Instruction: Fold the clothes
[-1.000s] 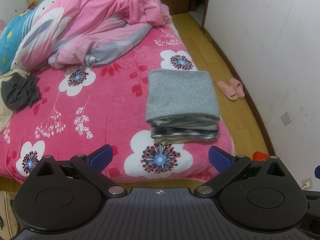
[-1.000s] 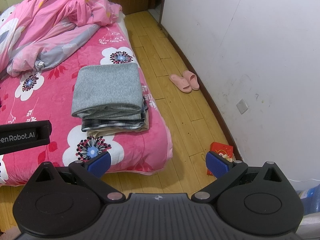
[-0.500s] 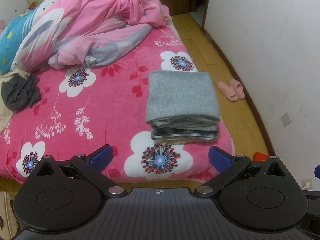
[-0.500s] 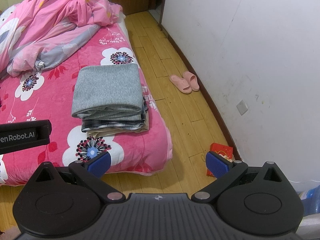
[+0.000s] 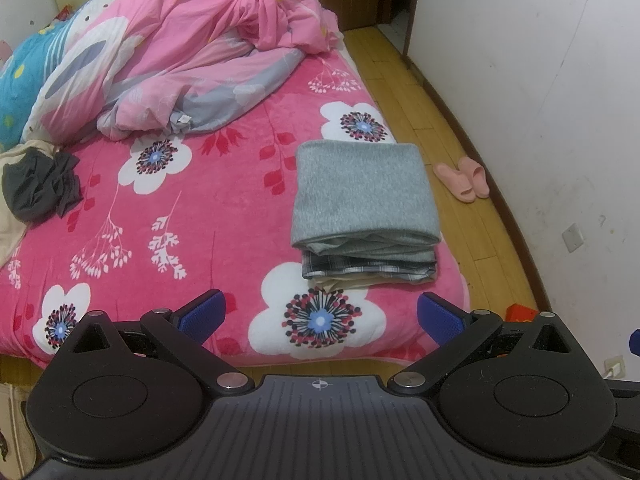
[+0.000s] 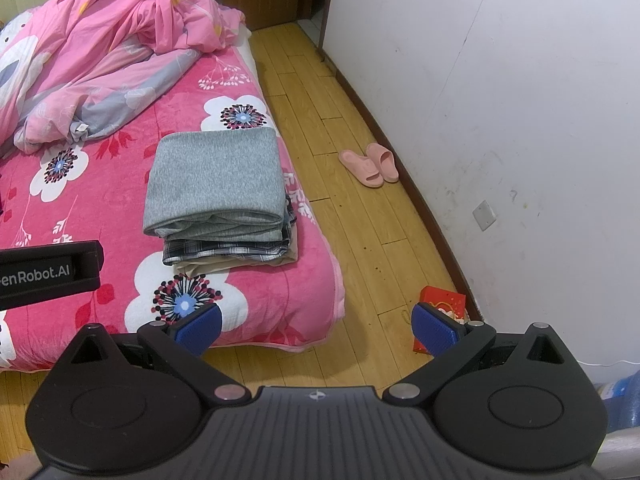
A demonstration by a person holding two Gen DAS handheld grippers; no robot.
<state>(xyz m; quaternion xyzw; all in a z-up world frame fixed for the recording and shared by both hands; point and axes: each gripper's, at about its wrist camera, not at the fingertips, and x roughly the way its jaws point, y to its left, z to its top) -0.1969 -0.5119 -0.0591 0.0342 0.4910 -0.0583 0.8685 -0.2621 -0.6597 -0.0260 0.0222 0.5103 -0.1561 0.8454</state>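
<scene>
While nothing shifts across the left wrist view, where the left gripper (image 5: 318,312) hangs spread and empty before the folded stack (image 5: 364,216) on the bed (image 5: 200,208), the right wrist view agrees (right gripper (image 6: 316,326) likewise apart), suggesting folding has paused.

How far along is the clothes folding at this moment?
Done: a folded stack sits near the bed's corner, a grey garment on a plaid one and a beige one. In hand: nothing; the left gripper and right gripper are open and empty, short of the bed. Left: a crumpled dark garment on beige cloth at the far left edge looks unfolded.
</scene>
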